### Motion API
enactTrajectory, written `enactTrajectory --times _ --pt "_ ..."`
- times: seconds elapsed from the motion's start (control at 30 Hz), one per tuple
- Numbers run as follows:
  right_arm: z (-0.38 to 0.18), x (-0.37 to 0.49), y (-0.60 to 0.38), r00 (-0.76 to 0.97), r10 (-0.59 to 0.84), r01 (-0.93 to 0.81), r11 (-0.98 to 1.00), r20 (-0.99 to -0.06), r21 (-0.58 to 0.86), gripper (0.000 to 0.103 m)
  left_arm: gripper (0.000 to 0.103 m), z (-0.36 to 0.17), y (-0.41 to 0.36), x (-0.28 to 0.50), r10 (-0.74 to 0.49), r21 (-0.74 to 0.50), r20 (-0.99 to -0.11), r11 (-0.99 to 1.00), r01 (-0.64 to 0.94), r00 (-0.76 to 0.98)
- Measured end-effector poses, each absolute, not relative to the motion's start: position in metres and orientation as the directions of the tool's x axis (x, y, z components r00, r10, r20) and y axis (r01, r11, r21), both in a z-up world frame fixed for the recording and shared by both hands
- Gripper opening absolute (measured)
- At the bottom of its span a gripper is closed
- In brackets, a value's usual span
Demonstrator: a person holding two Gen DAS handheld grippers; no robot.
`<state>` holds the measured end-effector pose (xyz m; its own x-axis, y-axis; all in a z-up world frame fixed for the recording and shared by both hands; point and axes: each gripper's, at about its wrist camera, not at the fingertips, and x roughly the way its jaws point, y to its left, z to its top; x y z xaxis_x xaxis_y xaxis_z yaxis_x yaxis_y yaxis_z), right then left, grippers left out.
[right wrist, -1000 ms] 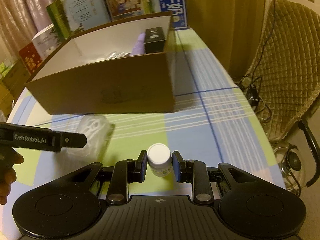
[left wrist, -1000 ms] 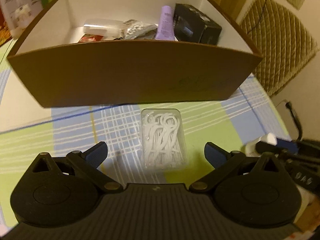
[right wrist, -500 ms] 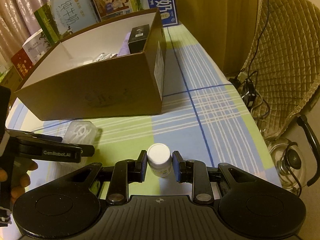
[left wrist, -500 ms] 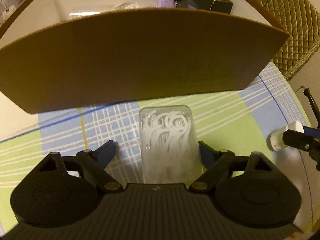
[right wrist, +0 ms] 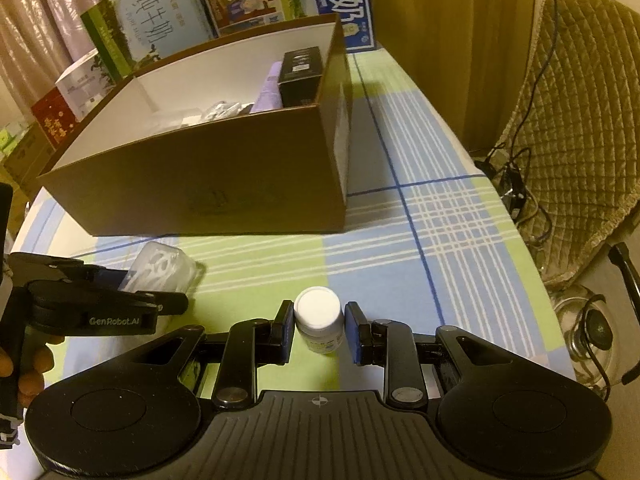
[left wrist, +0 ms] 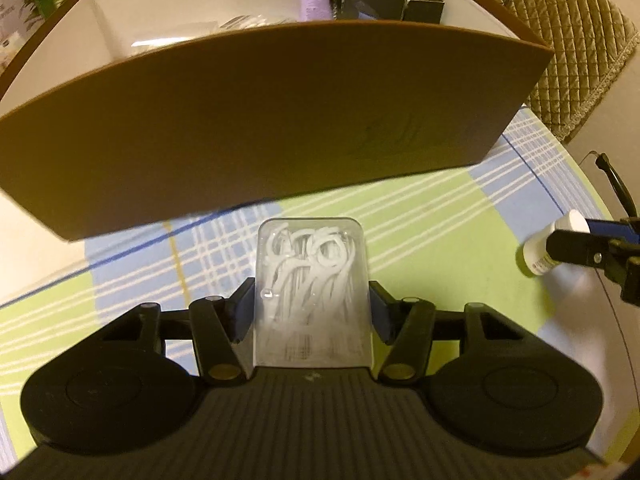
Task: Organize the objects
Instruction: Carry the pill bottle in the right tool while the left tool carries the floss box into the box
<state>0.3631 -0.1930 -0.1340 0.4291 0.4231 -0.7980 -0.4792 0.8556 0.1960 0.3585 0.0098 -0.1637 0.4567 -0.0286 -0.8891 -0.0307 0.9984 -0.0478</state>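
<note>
Gripping the clear floss-pick case [left wrist: 311, 280] and white bottle [right wrist: 319, 322], both grippers risk clipping the cardboard box [right wrist: 224, 184] wall when lifting

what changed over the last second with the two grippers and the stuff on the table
The left gripper moved forward toward the cardboard box and closed its wide-open jaws on the clear case of floss picks, now clamped on both sides. The right gripper stayed shut on the white-capped bottle. The box and its contents stayed put.
</note>
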Motion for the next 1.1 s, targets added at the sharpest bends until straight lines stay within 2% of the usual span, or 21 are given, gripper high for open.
enactTrajectory --times 1.1 --pt "-0.132 0.328 -0.159 0.348 0.513 -0.614 0.757 -0.785 0.223 0.024 0.053 -0.155 0.061 0.231 0.089 -0.025 -0.919 0.959 -0.284 0.383"
